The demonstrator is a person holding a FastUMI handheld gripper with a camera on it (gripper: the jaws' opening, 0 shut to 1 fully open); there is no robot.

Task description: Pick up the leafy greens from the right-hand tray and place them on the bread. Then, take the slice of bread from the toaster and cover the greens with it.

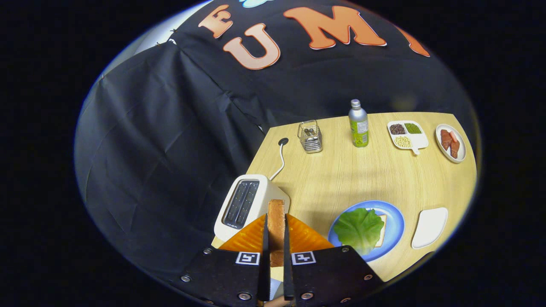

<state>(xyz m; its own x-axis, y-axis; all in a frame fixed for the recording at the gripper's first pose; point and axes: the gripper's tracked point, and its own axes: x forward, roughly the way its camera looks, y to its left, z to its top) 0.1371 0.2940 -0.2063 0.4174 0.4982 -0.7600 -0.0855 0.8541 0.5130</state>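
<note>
Presently, findings:
Bread slice point(276, 221): upright between the fingers, beside the toaster point(245, 204); judged light, crumbly, stiff enough edge-held.
Gripper point(275, 238): closed narrow, both fingers pressing the slice's faces.
Greens point(359, 228): lying on bread on the blue plate point(394, 219).

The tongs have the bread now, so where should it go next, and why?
Probably carry it across to the blue plate. The tongs are shut on the bread slice, lifted above the toaster, and the lettuce already lies on the other bread there, uncovered.
</note>
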